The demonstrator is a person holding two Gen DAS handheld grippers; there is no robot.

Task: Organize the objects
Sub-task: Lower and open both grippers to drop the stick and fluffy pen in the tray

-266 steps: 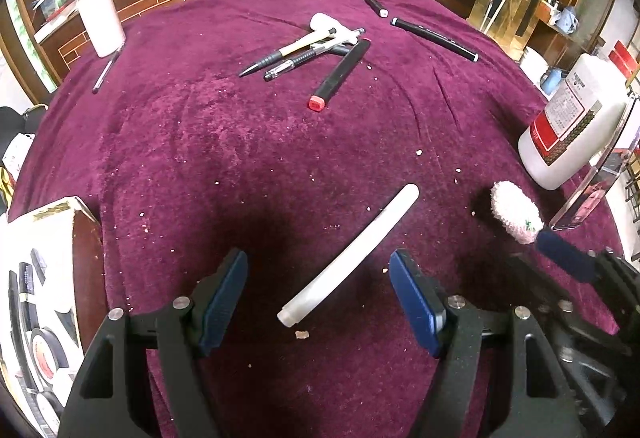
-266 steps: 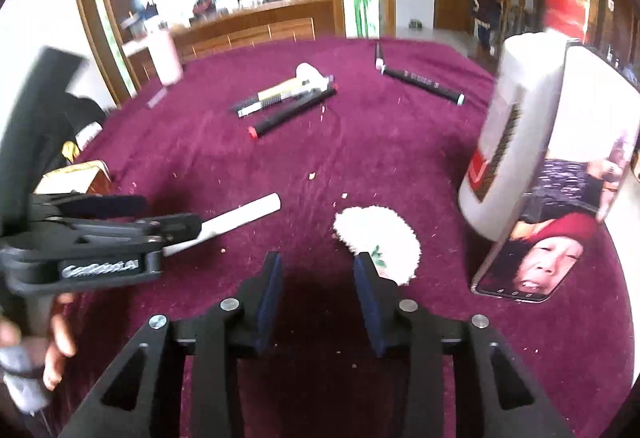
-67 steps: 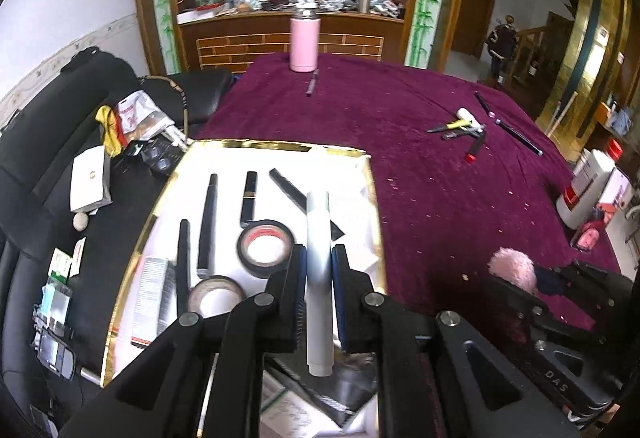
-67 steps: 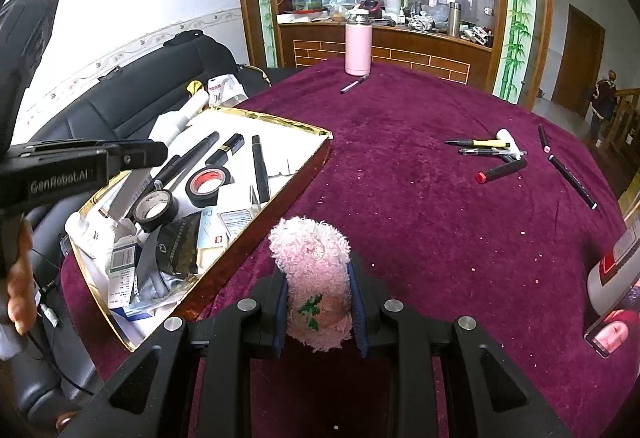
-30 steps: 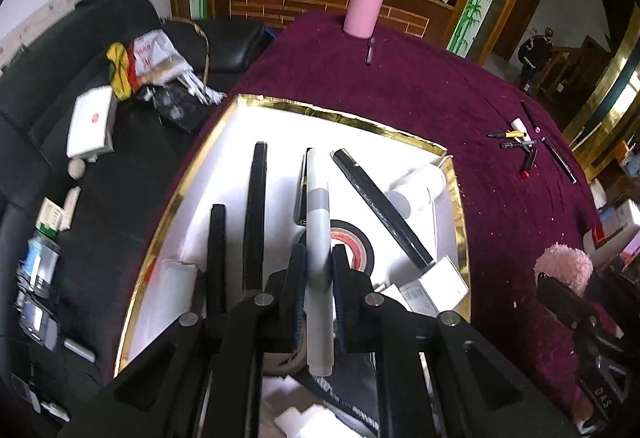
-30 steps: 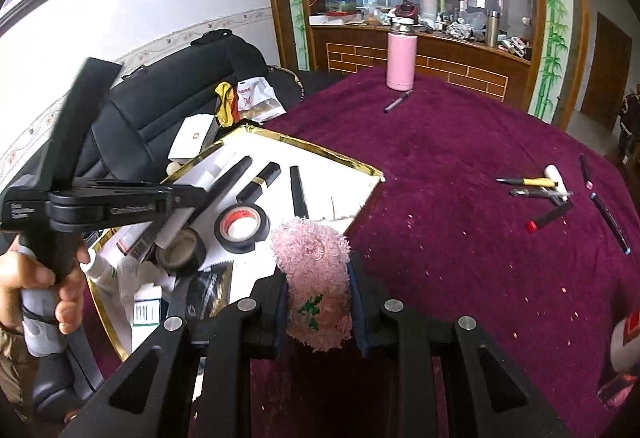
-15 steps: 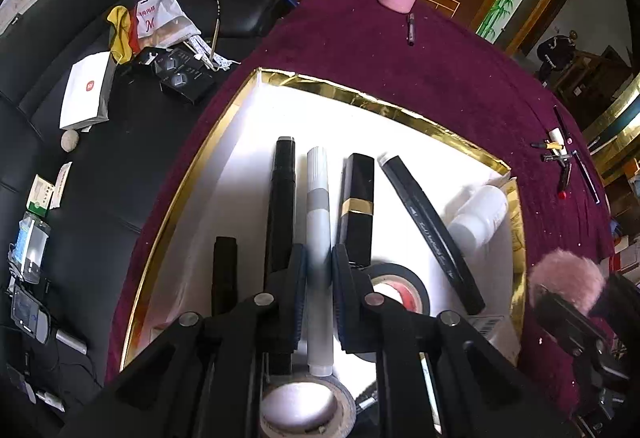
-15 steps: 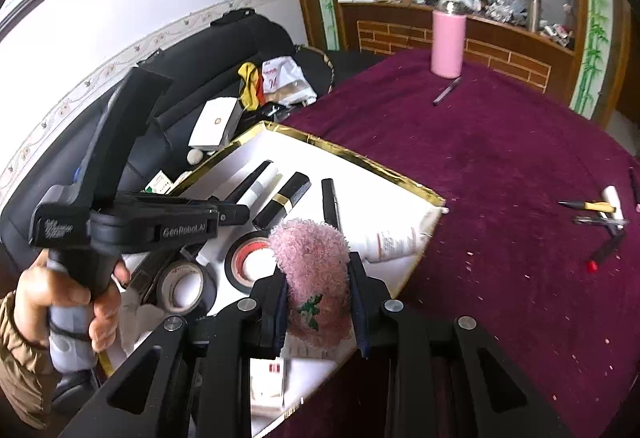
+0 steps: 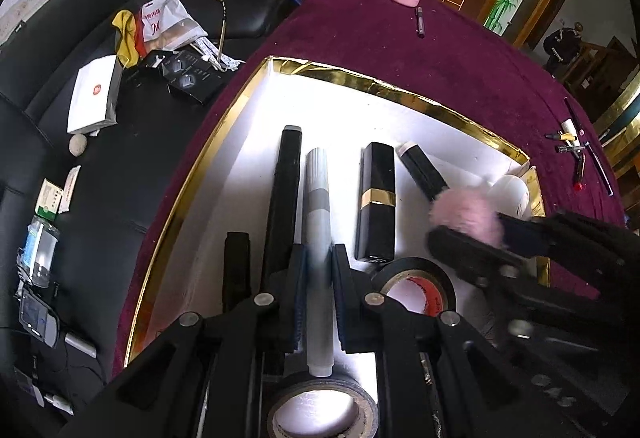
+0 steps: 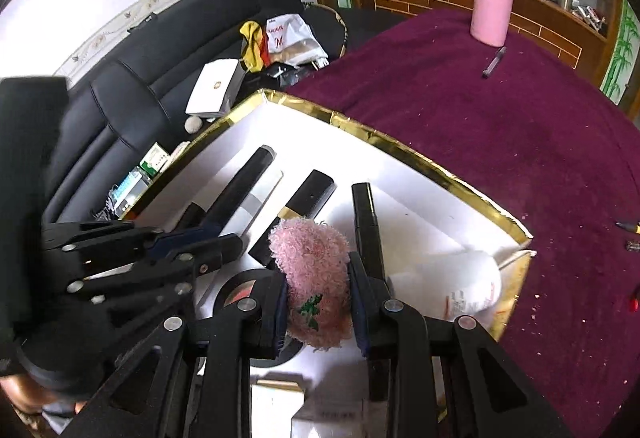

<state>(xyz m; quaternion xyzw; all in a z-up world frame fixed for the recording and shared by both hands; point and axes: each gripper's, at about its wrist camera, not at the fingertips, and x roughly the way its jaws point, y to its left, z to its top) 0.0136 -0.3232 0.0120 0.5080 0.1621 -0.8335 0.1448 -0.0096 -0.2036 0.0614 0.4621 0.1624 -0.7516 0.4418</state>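
Two things held over a full box, and little room to put them down

Nearest, the left gripper (image 9: 318,294) has its jaws pinching the white pen (image 9: 317,238), low over the gold-edged box (image 9: 360,78), in the thin gap between a long black marker (image 9: 285,198) and a black and gold lipstick (image 9: 376,198). If the pen drops crooked, it may land on top of the black tape roll (image 9: 416,284) or knock the marker. The right gripper (image 10: 318,314) has its jaws squeezing the pink fluffy puff (image 10: 310,262), over the box near the white bottle (image 10: 460,282). The two grippers are close and could bump. Farther off, loose pens (image 9: 576,154) wait on the purple bench (image 9: 460,50).
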